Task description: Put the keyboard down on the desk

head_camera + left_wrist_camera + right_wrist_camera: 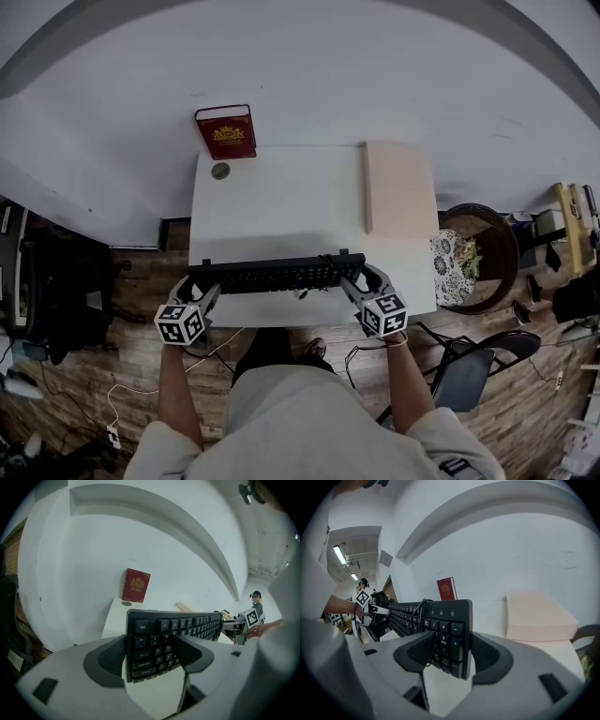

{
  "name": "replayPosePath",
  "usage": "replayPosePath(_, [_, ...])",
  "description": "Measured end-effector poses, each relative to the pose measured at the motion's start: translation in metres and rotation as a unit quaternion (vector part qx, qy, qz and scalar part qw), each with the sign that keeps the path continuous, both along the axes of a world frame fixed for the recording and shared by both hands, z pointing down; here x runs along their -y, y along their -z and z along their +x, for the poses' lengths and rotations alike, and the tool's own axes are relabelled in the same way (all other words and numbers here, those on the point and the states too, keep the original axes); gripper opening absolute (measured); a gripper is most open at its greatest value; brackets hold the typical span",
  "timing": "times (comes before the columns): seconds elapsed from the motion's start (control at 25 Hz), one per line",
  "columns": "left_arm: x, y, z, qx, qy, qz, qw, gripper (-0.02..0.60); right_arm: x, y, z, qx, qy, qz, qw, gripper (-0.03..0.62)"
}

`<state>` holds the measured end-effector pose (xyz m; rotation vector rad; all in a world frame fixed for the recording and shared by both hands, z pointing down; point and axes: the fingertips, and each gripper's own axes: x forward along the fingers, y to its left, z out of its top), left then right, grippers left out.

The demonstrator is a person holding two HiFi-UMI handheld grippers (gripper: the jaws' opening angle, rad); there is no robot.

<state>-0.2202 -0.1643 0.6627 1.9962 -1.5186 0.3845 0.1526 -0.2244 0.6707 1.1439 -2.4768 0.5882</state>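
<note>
The left hand-held gripper (152, 651) is clamped on the left end of the keyboard (161, 630). One dark, ribbed, rounded pad lies against the keyboard's underside and the other presses on the keys near the Esc corner. The right hand-held gripper (450, 651) is clamped in the same way on the opposite end, with its pads on either side of the number-pad keys. Both shells are smooth grey plastic, and each carries a white cube with black square markers.

In the head view both bare forearms reach forward from the person's body. The left hand-held gripper (200, 286) and the right hand-held gripper (361, 279) angle inward and slightly downward toward the keyboard (272, 275). This is a long, flat, black plastic slab with rows of square keys and a thin cable near its right end. It hangs level across the 6 o'clock edge of the white, smooth, rectangular tabletop (281, 206). The views do not show whether it touches the surface.

At 11 o'clock on the tabletop a dark red book (226, 132) with a gold emblem stands against the wall, and a small round disc (220, 171) lies just in front of it. A pale, flat rectangular block (400, 187) lies along the 2 o'clock side.

Off the tabletop at 3 o'clock stands a round dark-brown container (497, 253). It holds a pale patterned thing (448, 267) and something green that cannot be made out.
</note>
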Motion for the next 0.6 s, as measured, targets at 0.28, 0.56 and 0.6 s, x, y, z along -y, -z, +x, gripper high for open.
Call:
replayPosePath(0.28, [0.002,-0.004,-0.007,-0.001,-0.002,-0.004,1.0,0.327,0.001,-0.002,-0.007,-0.003,0.0,-0.004,1.0,0.244])
replayPosePath(0.56, [0.006,-0.011,-0.012,-0.004,-0.005,-0.012,0.9999,0.327,0.002,-0.007,-0.011,-0.009,-0.002,-0.011,1.0,0.244])
replayPosePath(0.6, [0.007,-0.012,-0.012,-0.005,-0.005,-0.013,0.9999,0.327,0.002,-0.008,-0.011,-0.01,-0.002,-0.013,1.0,0.244])
